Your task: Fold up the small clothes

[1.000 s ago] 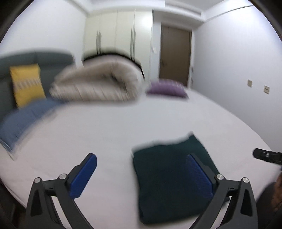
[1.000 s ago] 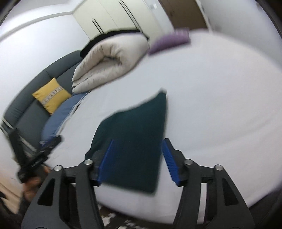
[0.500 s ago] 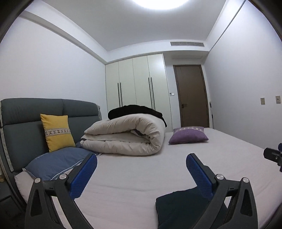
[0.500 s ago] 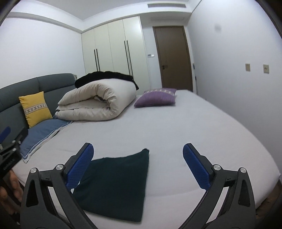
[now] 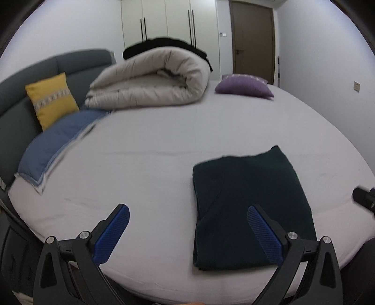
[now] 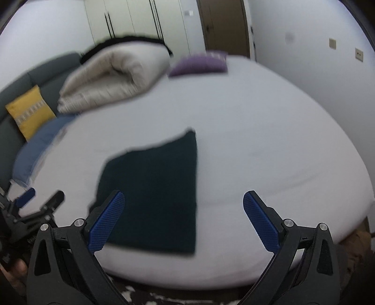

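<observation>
A dark green garment [image 5: 246, 199] lies folded into a flat rectangle on the white bed sheet [image 5: 152, 152], near the front edge. My left gripper [image 5: 187, 211] hovers open above the sheet, its right finger over the garment's near left part, nothing between the blue pads. In the right wrist view the same garment [image 6: 154, 187] sits under my right gripper [image 6: 183, 196], which stands wide open above it and holds nothing. The left gripper [image 6: 39, 199] shows at that view's left edge, beside the bed.
A rolled cream duvet [image 5: 150, 82] and a purple cushion [image 5: 243, 85] lie at the far side. A blue pillow [image 5: 58, 143] and a yellow cushion [image 5: 50, 98] rest against the grey headboard [image 5: 14, 89]. Behind are wardrobe doors [image 5: 168, 21] and a brown door [image 5: 253, 40].
Both views have tipped down from the room to the bed again. The right jaws went from part open over the garment to wide open. The folded garment has stayed put.
</observation>
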